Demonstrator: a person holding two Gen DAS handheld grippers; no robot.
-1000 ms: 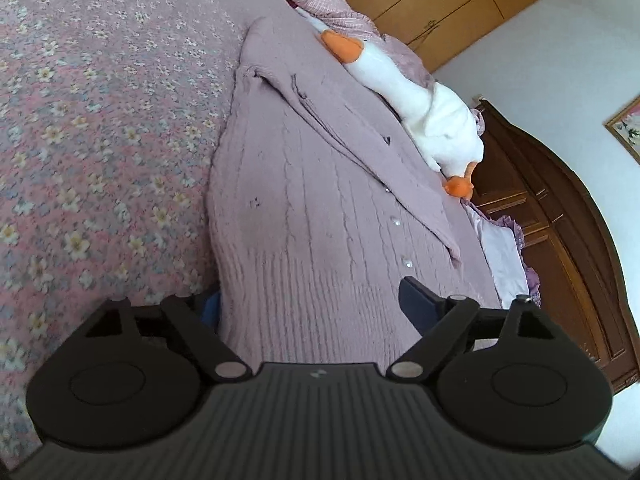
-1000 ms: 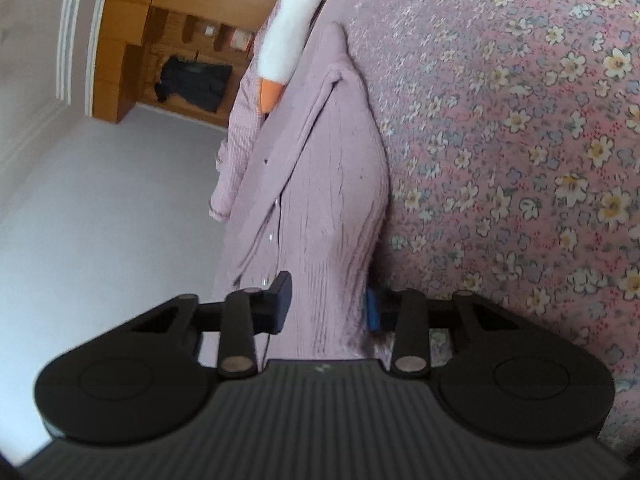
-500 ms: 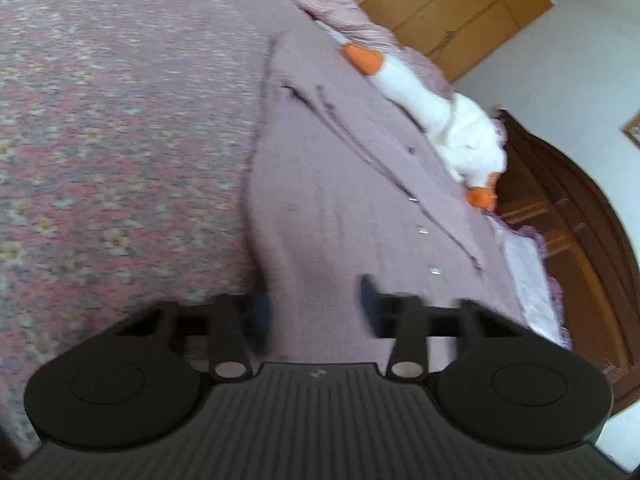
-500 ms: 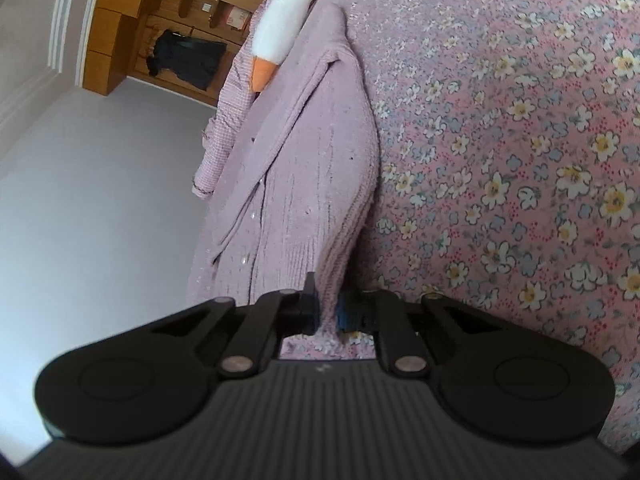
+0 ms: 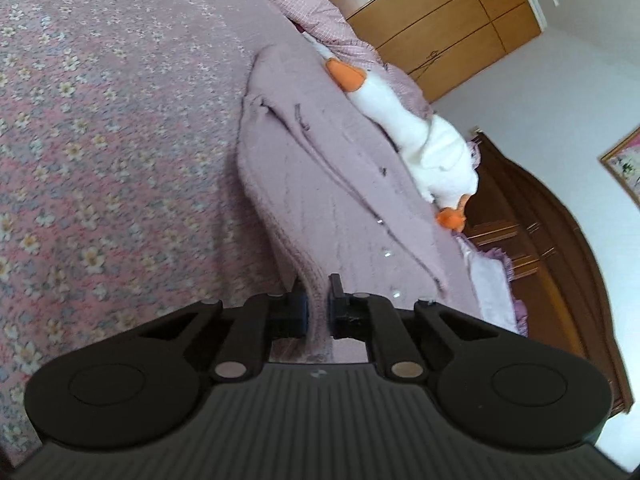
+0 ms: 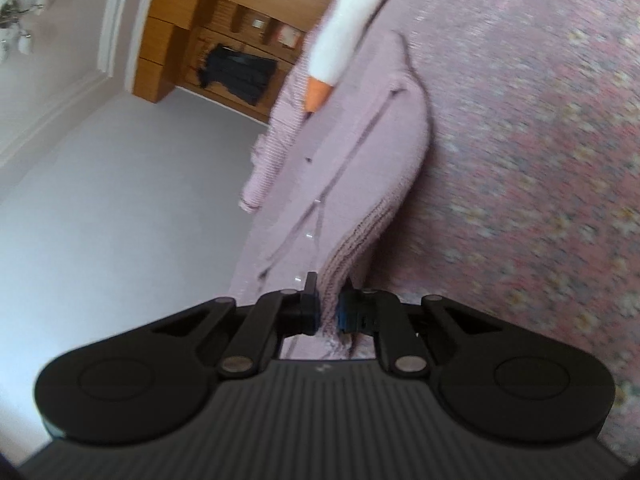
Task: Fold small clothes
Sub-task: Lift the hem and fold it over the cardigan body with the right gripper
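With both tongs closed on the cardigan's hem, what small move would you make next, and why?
Probably lift both together and carry the hem toward the collar. The left tongs and right tongs each pinch the lilac cardigan, whose buttoned body lies flat on the floral bedspread beside the plush goose.

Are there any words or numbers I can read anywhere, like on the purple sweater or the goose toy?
None can be read.
Cardigan: no label or print shows.
Goose toy: plain white and orange.
Left gripper body: a tiny pale mark, too small to read.
Right gripper body: likewise.
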